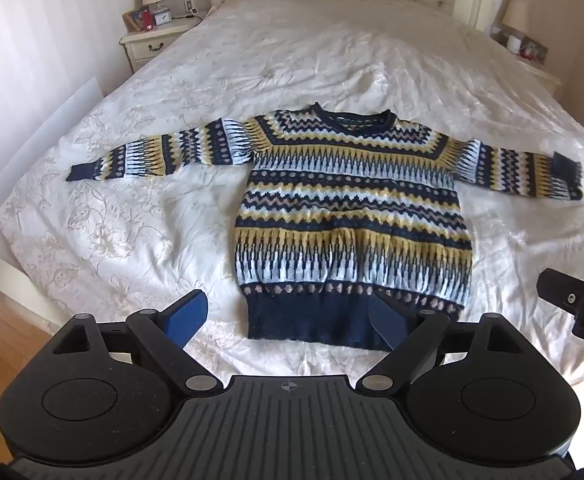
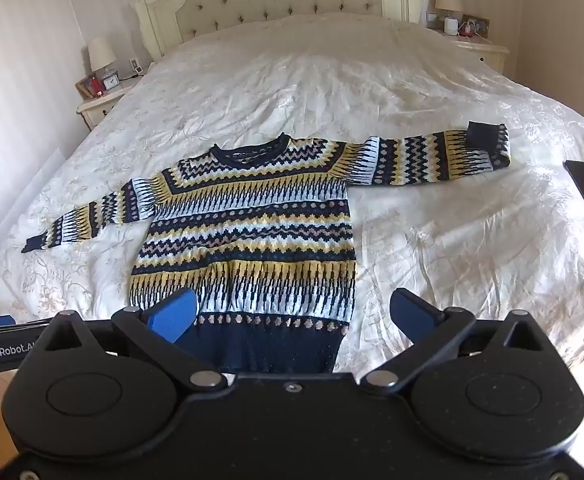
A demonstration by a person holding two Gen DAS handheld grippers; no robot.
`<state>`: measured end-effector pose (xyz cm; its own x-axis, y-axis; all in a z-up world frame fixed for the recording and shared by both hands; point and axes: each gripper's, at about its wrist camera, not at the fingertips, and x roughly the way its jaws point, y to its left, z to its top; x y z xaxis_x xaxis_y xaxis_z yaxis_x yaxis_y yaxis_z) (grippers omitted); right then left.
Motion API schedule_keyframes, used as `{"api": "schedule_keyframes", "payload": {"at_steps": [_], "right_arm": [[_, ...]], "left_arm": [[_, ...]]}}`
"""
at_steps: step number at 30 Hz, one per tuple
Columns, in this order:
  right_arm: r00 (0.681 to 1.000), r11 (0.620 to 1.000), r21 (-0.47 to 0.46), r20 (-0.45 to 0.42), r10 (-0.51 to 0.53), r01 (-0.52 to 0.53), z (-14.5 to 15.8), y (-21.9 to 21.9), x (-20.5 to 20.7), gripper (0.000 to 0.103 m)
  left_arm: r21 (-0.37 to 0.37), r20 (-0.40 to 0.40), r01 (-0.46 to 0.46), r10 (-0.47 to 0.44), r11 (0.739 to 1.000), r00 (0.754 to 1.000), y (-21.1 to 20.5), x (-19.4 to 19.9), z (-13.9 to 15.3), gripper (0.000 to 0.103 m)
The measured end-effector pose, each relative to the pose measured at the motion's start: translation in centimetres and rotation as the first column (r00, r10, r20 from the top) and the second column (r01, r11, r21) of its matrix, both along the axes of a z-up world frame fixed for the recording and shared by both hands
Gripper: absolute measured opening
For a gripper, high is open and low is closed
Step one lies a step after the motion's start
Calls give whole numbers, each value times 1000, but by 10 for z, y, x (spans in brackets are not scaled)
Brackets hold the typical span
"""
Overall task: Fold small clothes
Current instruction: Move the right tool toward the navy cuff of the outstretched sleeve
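- Below, a patterned knit sweater [image 1: 348, 208] lies flat, front up, on the white quilted bedspread [image 1: 292, 80], both sleeves spread sideways and its navy hem [image 1: 312, 320] towards the cameras.
- Left gripper [image 1: 287, 316] tilts steeply downward above the hem; its jaws stand wide apart, gripping nothing, the right blue pad [image 1: 388, 322] over the hem, the left one over bare bedspread.
- Right gripper [image 2: 292, 312] also angles downward above the hem's right part, jaws spread fully and empty, its left pad [image 2: 173, 314] over the sweater.
- Each gripper's edge shows in the other's view.
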<state>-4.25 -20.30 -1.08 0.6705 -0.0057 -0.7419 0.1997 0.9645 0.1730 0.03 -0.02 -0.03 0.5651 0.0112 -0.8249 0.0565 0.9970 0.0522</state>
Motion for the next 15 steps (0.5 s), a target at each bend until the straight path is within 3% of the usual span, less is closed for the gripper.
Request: {"api": "schedule_keyframes", "payload": {"at_steps": [15], "right_arm": [[998,1000,-18,-70,-10,9,-10,-2,17,102]], "left_arm": [[21,-31,-21,22,1000,999,-1,8,-11,88]]}}
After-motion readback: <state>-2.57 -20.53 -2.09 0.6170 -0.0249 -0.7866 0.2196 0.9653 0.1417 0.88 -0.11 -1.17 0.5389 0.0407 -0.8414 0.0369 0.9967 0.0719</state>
